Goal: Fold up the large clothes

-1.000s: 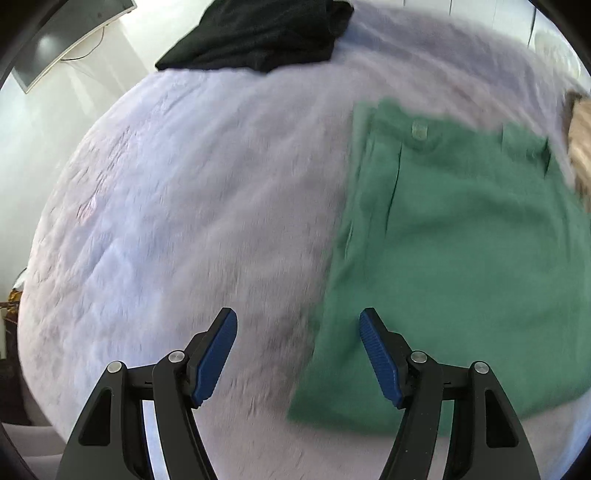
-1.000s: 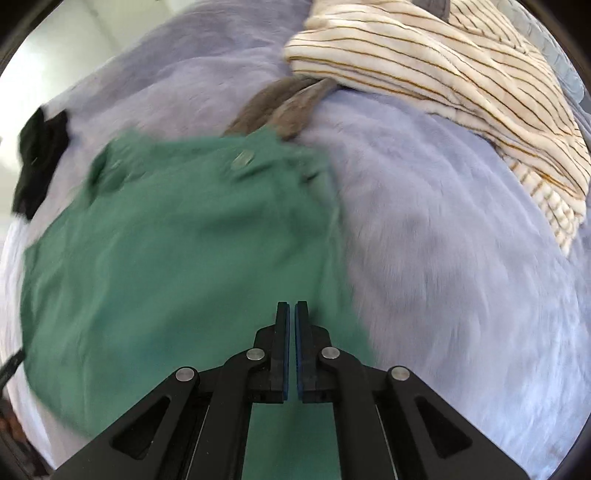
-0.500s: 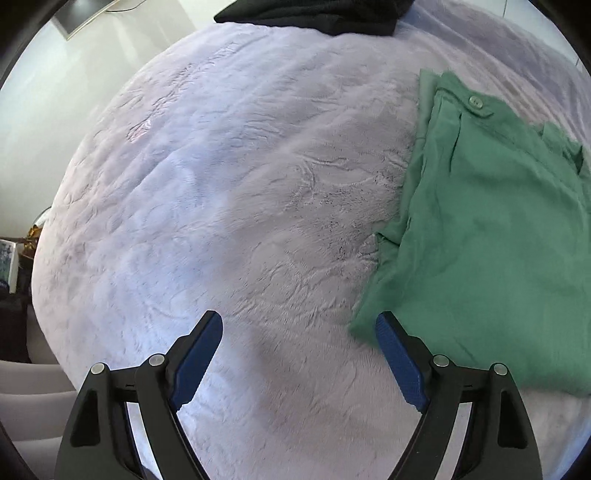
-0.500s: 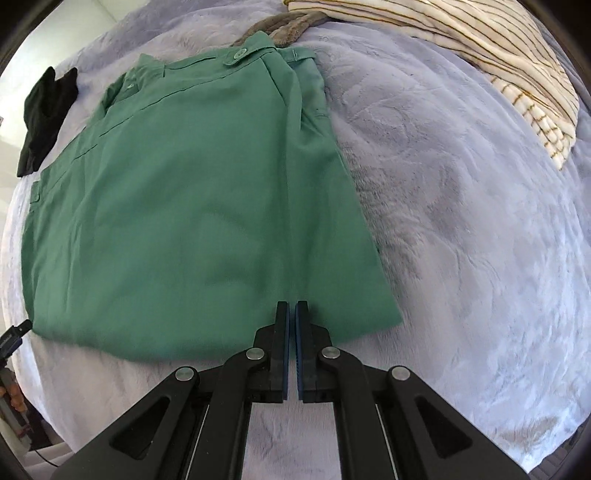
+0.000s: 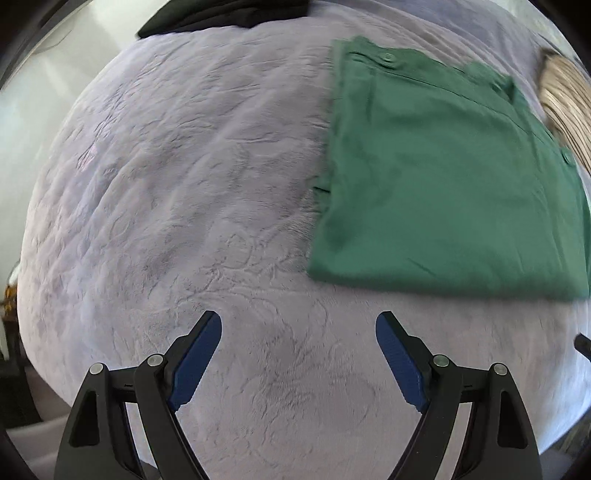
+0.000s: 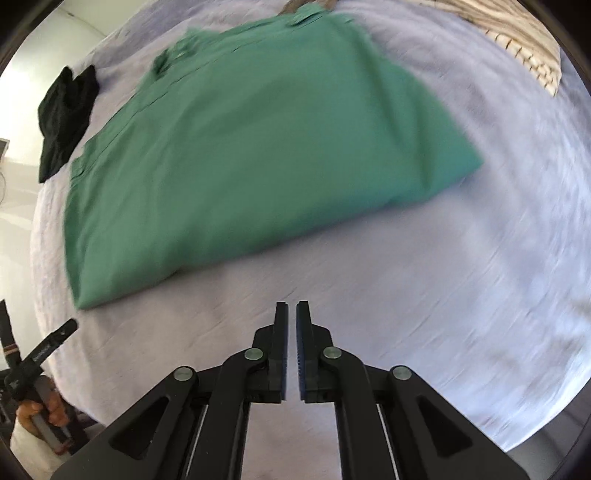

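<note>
Folded green trousers (image 5: pixel 443 177) (image 6: pixel 258 147) lie flat on a lilac fleece bedspread (image 5: pixel 184 184) (image 6: pixel 443 295). My left gripper (image 5: pixel 298 321) hangs open over bare fleece, below and left of the trousers' near edge, nothing between its blue pads. My right gripper (image 6: pixel 291 306) is over bare fleece just short of the trousers' near edge. Its jaws are opening, a narrow gap shows, and nothing is between them. In the right wrist view the left hand-held gripper (image 6: pixel 40 354) shows at lower left, in a hand.
A black garment (image 5: pixel 229 14) (image 6: pixel 66 118) lies at the far left of the bed. A cream striped garment (image 5: pixel 565 99) (image 6: pixel 517 33) lies beyond the trousers on the right. The bed's edge curves along the bottom and left of both views.
Both grippers have drawn back off the green trousers onto bare fleece. The left jaws have widened. The right jaws, pressed together before, have parted slightly.
</note>
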`<state>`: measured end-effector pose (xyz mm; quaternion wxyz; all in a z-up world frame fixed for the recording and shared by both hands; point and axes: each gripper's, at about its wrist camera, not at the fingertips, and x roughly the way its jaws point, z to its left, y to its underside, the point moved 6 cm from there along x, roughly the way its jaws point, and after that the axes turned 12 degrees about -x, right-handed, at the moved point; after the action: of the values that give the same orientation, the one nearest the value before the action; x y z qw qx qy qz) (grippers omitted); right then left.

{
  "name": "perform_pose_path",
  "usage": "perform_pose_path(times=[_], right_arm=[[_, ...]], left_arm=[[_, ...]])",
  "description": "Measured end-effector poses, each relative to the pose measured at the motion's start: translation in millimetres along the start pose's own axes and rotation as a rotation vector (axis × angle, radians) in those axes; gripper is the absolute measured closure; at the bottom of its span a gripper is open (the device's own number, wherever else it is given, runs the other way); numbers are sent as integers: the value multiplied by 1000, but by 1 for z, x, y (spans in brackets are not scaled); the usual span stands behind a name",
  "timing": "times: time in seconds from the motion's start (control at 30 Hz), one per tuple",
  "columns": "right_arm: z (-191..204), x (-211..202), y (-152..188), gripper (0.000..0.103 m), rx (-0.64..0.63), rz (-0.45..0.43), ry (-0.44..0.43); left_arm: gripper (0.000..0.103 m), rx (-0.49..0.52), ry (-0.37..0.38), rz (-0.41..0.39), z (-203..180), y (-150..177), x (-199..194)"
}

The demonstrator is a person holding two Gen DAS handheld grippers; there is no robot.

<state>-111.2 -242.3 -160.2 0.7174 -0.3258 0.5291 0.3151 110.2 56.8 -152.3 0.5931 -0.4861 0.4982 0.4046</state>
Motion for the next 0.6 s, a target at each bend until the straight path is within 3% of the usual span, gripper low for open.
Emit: perform_pose_path(times=[0.1,0.37,0.43,0.6], right_arm=[[24,1,14,38,15,10,-6],[78,9,13,34,-26,33,-32],[86,13,8,24,-32,38,-27],[99,16,7,24,-42,51,-25]], left_arm=[[16,42,13,13,-4,7,-4],[16,97,57,51,-9,20,-9],[16,103,64,57,-8,20,-10],[16,94,90,74,-2,17,-5]])
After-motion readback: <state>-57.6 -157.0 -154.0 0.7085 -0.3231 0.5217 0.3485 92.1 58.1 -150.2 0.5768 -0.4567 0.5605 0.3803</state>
